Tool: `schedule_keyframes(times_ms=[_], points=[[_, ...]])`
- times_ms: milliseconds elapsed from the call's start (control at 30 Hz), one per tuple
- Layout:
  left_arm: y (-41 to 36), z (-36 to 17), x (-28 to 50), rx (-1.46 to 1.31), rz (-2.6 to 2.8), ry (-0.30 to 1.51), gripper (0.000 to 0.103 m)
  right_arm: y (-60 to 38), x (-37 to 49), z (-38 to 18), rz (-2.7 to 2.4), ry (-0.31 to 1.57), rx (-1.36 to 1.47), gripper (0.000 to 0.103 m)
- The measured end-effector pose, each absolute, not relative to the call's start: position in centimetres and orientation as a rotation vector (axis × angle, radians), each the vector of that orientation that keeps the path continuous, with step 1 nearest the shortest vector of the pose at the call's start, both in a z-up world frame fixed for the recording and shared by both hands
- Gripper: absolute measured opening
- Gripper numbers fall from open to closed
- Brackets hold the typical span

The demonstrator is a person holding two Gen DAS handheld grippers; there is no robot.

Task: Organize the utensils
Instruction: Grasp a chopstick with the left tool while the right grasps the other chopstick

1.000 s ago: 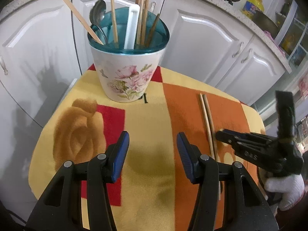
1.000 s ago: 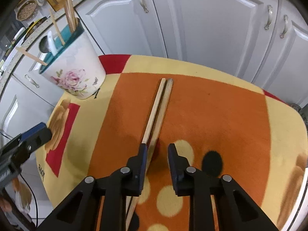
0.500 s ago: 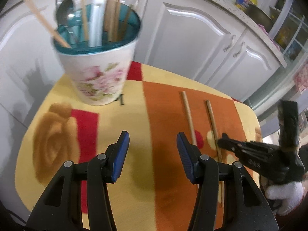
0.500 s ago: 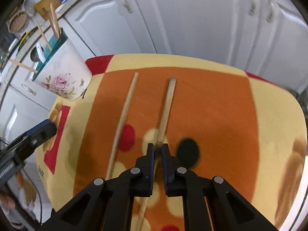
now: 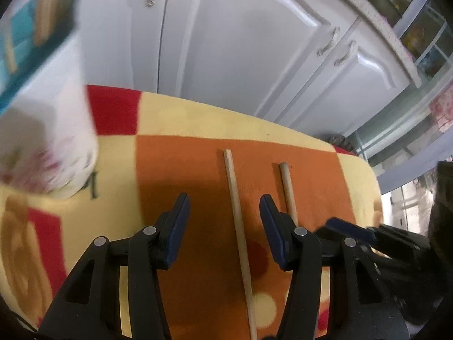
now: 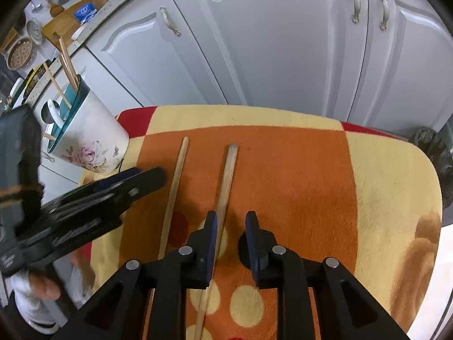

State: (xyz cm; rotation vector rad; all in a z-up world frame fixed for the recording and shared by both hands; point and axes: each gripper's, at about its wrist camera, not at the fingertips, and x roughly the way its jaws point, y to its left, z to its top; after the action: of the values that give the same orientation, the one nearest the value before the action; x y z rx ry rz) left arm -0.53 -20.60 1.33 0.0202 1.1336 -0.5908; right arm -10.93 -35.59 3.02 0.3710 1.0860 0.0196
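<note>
Two wooden chopsticks lie apart on the orange patch of the cloth-covered table point(image 6: 382, 184). My left gripper point(image 5: 223, 206) is open and straddles the left chopstick point(image 5: 235, 212) without touching it. The right chopstick point(image 5: 286, 187) runs behind its right finger. My right gripper point(image 6: 230, 221) has its jaws opening; the right chopstick point(image 6: 226, 175) lies on the cloth against the inner face of its left finger, not pinched. The floral cup point(image 6: 90, 141) with a teal lining holds several utensils at the far left, blurred as the cup point(image 5: 42, 130) in the left wrist view. The left gripper point(image 6: 147, 178) and the right gripper point(image 5: 339, 226) stand close side by side.
White cabinet doors point(image 6: 283, 56) stand right behind the table. The table's rounded far and right edges are near. A dark bag point(image 6: 433, 147) sits beyond the right edge. A gloved hand point(image 6: 31, 297) holds the left gripper.
The chopsticks lay together and now lie apart. My right gripper shut on the right one, dragged it right, then parted its jaws. My left gripper swung right from the cup over the left chopstick.
</note>
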Motion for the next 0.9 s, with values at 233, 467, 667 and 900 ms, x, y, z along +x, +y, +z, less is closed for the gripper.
schedule_keyframes(times_ms=[233, 467, 667, 900], points=[[-21.7, 0.2, 0.6, 0.079, -0.622, 1.137, 0.011, -35.4, -8.7, 2.9, 0.026, 1.082, 0.352, 0.019], [-18.8, 0.7, 0.2, 0.005, -0.61, 1.163, 0.006, -34.2, -5.4, 0.8, 0.068, 1.1, 0.316, 0.009], [-16.5, 2.7, -1.3, -0.041, -0.611, 1.119, 0.005, -34.9, -6.4, 2.3, 0.098, 1.075, 0.352, 0.008], [-17.4, 2.9, -1.1, -0.041, -0.616, 1.132, 0.025, -34.8, -9.7, 5.8, 0.106, 0.996, 0.351, 0.008]])
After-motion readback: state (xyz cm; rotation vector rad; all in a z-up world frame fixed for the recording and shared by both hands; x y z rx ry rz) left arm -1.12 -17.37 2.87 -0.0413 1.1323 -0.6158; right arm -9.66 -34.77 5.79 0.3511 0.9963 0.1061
